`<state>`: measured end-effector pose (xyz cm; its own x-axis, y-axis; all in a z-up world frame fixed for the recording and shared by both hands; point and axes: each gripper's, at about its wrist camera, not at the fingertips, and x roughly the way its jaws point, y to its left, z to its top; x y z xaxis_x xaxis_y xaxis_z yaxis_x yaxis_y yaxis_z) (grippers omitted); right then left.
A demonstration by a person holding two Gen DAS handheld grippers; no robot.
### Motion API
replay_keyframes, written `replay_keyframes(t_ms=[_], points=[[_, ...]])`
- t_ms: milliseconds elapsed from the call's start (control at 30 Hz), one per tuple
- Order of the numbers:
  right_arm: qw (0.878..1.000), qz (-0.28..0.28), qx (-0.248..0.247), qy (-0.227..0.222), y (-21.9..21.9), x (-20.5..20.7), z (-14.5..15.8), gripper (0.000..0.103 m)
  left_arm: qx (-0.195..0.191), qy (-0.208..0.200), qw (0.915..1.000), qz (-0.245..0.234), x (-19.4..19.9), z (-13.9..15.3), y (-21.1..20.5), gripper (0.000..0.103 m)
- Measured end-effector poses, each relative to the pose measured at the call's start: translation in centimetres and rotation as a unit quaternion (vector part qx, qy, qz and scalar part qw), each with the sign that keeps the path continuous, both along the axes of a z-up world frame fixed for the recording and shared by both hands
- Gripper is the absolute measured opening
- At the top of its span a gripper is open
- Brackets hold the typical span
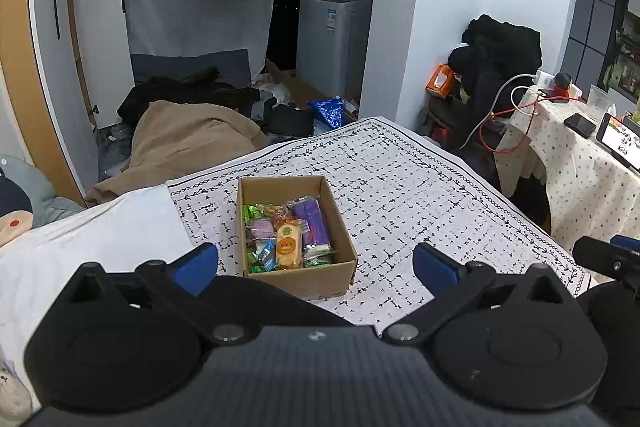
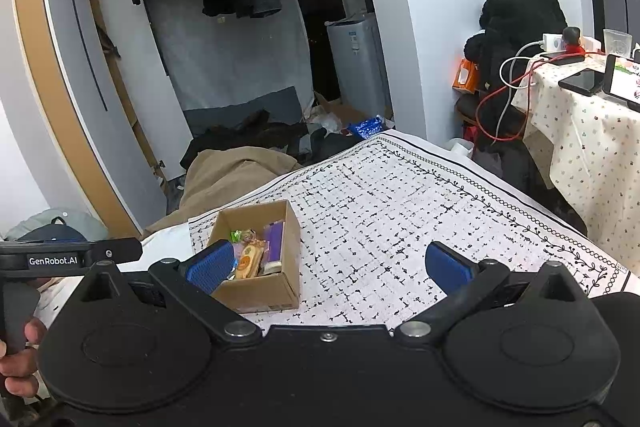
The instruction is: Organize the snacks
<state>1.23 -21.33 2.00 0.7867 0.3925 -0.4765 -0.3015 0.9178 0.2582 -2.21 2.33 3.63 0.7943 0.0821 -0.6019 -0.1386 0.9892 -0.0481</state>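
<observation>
A small open cardboard box [image 1: 297,235] sits on a white cloth [image 1: 400,187] printed with a black cross-hatch grid and a leafy border, which covers the worktop. The box is plain brown, its flaps gone or folded, and it is packed with wrapped snacks [image 1: 288,235]. A long purple packet [image 1: 312,225] lies along the 3 o'clock side of the box, an orange-and-cream wrapped cake [image 1: 289,247] lies beside it toward 6 o'clock, a pink packet [image 1: 262,228] sits near the middle, and green wrappers [image 1: 253,211] show at the 10 o'clock corner and again along the 6 o'clock edge. All snacks in sight lie inside the box; the cloth around it is bare.

In the left wrist view the box lies at 12 o'clock from the left gripper [image 1: 316,265], just ahead of the blue-padded fingertips [image 1: 196,267]. The jaws stand wide apart, holding nothing and touching nothing.

In the right wrist view the same box [image 2: 260,259] lies toward 10 o'clock from the right gripper [image 2: 330,267], whose left blue fingertip overlaps the box's near corner in the picture; whether it touches cannot be told. These jaws are also spread wide and empty. A hand [image 2: 20,355] grips the handle of the other gripper at 8 o'clock.
</observation>
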Motion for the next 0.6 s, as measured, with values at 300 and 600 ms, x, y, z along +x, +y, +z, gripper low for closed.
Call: replay_keyframes(t_ms=[300,600], points=[[1.000,0.003,0.000,-0.005,0.12,-0.16,0.43,0.103,0.000,-0.002,1.0000,-0.001,0.08,0.12,0.00,0.103],[1.000,-0.002,0.001,-0.006,0.07,-0.22,0.66,0.103,-0.003,-0.002,1.0000,-0.003,0.31,0.41,-0.17,0.103]])
